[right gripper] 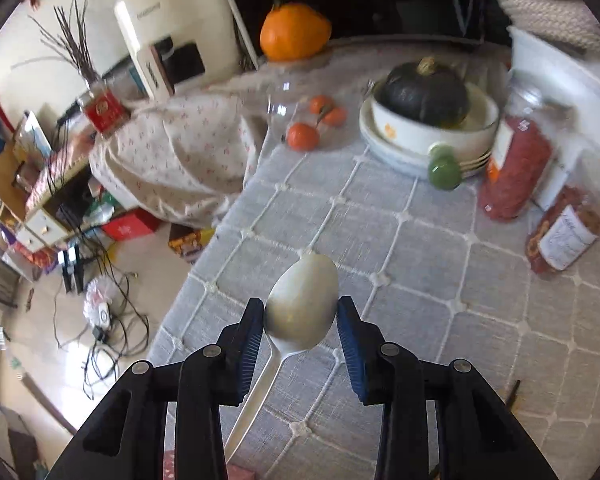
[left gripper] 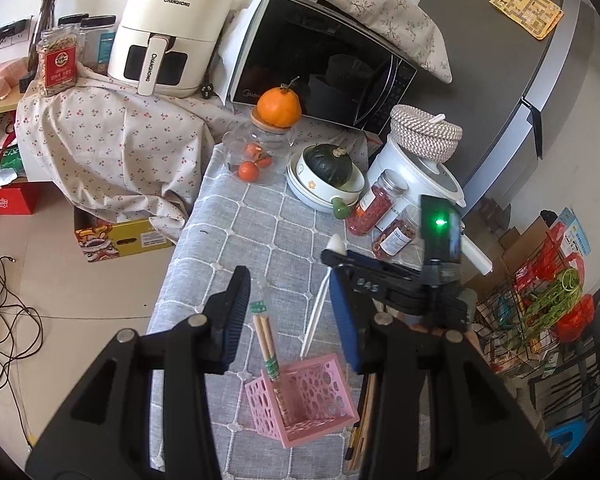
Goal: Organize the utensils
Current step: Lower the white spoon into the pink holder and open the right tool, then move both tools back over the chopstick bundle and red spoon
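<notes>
The white spoon is clamped by its bowl between the right gripper's jaws, handle hanging below. It is best lowered handle-first into the pink basket beneath the left gripper's half-open, empty jaws, beside the chopsticks.

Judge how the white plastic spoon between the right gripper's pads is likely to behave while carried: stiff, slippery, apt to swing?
The white spoon looks like thin plastic, so probably light and slightly bendy. The right gripper pinches its smooth rounded bowl by the edges, so it may slip or pivot. Its long handle hangs down unsupported and could swing.
</notes>
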Demonstrator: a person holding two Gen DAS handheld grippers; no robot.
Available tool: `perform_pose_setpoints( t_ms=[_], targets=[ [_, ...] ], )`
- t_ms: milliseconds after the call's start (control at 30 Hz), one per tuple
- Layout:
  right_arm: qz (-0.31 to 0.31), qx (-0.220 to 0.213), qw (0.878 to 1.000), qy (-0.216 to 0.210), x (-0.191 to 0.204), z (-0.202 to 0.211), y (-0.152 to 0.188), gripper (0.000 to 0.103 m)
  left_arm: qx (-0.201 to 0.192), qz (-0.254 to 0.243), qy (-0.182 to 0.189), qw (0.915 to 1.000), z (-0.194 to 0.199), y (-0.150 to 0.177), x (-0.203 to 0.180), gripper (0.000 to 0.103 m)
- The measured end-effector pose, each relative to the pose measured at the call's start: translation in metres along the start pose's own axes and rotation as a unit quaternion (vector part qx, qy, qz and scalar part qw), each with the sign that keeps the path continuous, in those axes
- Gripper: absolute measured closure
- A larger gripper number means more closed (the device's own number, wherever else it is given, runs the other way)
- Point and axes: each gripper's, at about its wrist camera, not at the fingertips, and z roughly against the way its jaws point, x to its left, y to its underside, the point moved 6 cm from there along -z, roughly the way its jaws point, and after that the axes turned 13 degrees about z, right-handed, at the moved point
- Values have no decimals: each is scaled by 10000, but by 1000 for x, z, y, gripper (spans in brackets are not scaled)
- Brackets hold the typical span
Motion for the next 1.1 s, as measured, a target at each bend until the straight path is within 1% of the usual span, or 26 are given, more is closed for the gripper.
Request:
perform_pose_setpoints(
  t_ms=[33, 100, 167, 233, 300, 333, 400, 433, 533, 600, 700, 767, 800, 833, 867, 900, 933, 1000, 1100],
  targets=[
    [-45, -260, 9996, 100, -3, 18, -2, 65, 0, -1, 0, 10000, 0, 0, -1, 60],
    [-91, -618, 9979, 189, -6, 47, -5, 65, 16, -24, -2, 10000, -2, 2, -3, 60],
    [-9, -943, 9951, 308, -3, 78, -8, 65, 22, -60, -22, 10000, -2, 4, -6, 60],
    [102, -1334, 9903, 381, 7, 110, -9, 65, 17, -62, -23, 10000, -2, 4, -8, 60],
    [185, -1714, 9846, 305, 22, 137, -7, 65, 4, -54, -23, 10000, -2, 4, -10, 60],
    [287, -1856, 9818, 300, 33, 146, -3, 65, -22, -59, -44, 10000, -1, 4, -10, 60],
    [496, -2030, 9770, 424, 54, 148, 1, 65, -52, -81, -124, 9999, -1, 5, -11, 60],
    [652, -2088, 9745, 501, 65, 146, 5, 65, -62, -81, -156, 9998, 0, 5, -11, 60],
    [969, -2063, 9715, 651, 85, 134, 18, 64, -79, -73, -231, 9997, 3, 5, -8, 53],
    [1204, -2054, 9682, 772, 98, 126, 27, 64, -144, -70, -306, 9994, 6, 4, -6, 47],
    [1571, -2146, 9582, 1059, 116, 120, 35, 64, -193, -45, -337, 9992, 9, 3, -4, 45],
    [1769, -2093, 9546, 1172, 122, 114, 41, 64, -177, -42, -337, 9993, 9, 4, -3, 43],
    [1822, -2074, 9536, 1202, 124, 112, 44, 63, -162, -55, -356, 9992, 8, 4, -3, 41],
    [1868, -2037, 9535, 1203, 125, 110, 48, 61, -150, -63, -382, 9991, 8, 5, -3, 39],
    [1890, -1940, 9551, 1202, 125, 107, 51, 55, -139, -63, -401, 9991, 8, 5, -3, 38],
    [1844, -1832, 9587, 1155, 123, 106, 52, 52, -137, -57, -394, 9991, 9, 6, -3, 37],
    [1739, -1816, 9618, 1077, 120, 109, 52, 49, -143, -55, -373, 9992, 9, 6, -4, 36],
    [1478, -1881, 9668, 898, 112, 121, 52, 48, -168, -63, -351, 9992, 11, 7, -8, 31],
    [954, -1969, 9723, 827, 88, 149, 51, 42, -125, -136, -319, 9993, 11, 13, -19, 29]
  ],
)
